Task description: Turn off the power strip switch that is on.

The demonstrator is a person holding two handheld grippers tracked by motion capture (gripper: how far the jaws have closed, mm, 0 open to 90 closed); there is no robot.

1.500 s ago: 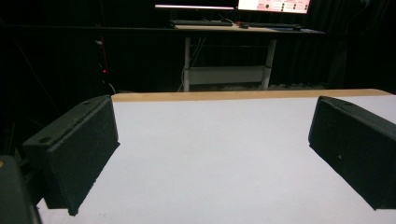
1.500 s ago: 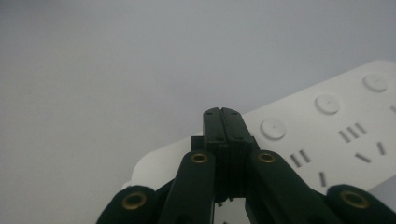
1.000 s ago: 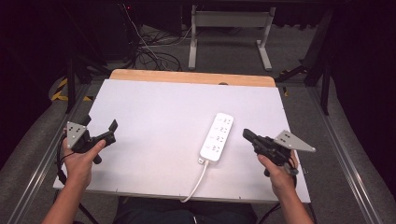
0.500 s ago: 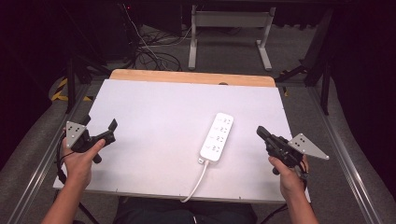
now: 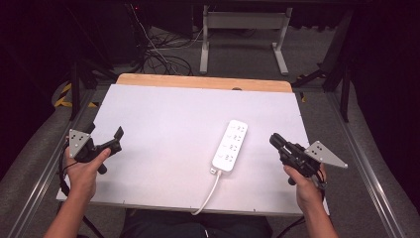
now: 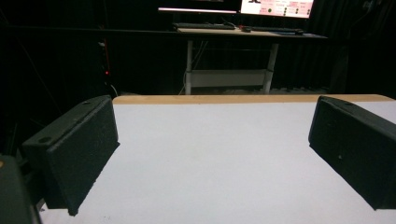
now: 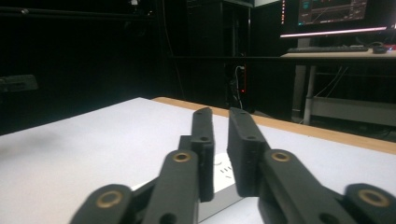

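Observation:
A white power strip lies flat on the white table, right of centre, and its cord runs off the front edge. My right gripper is held just right of the strip, apart from it, pointing toward the table's middle. In the right gripper view its jaws stand a narrow gap apart with nothing between them. They have just been opening. The strip lies beyond them. My left gripper hovers at the table's left edge, open wide and empty. Its pads frame bare table.
A wooden strip edges the table's far side. Beyond it are a desk frame and loose cables on the floor. Metal rails run along both sides of the table. Monitors glow on a far desk.
My right gripper has shifted slightly to the right, away from the power strip, and its grey plate has swung outward. The left hand and the strip have stayed put.

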